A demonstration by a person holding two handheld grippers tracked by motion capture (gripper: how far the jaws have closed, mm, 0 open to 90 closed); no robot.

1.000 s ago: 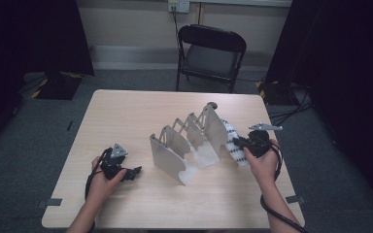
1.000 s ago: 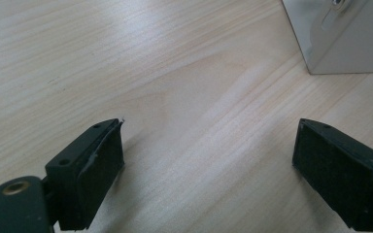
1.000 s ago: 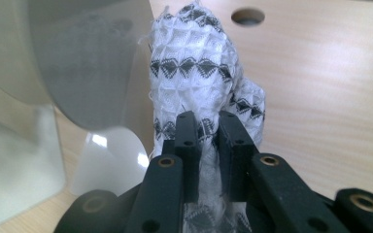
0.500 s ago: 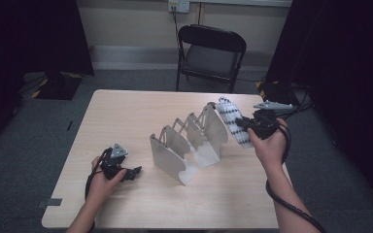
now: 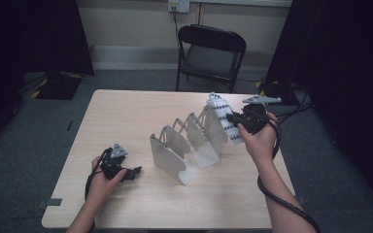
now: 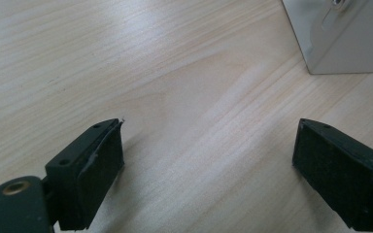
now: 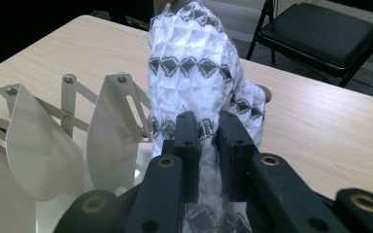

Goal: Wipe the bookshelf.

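Note:
A white knitted cloth with grey diamond bands (image 5: 224, 118) (image 7: 194, 82) hangs above the far right end of a white folding rack (image 5: 189, 145) (image 7: 68, 141) with upright panels. My right gripper (image 5: 233, 118) (image 7: 209, 145) is shut on the cloth, held up over the table's right side. On the table at the front left rests my left gripper (image 5: 135, 171) (image 6: 206, 160), open, with bare wood between its pads (image 6: 97, 170). A corner of the rack (image 6: 340, 34) shows at the upper right of the left gripper view.
The wooden table (image 5: 126, 116) has bare surface at the left and back. A black folding chair (image 5: 209, 53) stands behind the far edge. Dark curtains hang on both sides of the room, and cables lie on the floor to the right.
My right hand has lifted the cloth up off the rack's right end and carried it toward the back. The left hand and gripper stayed put.

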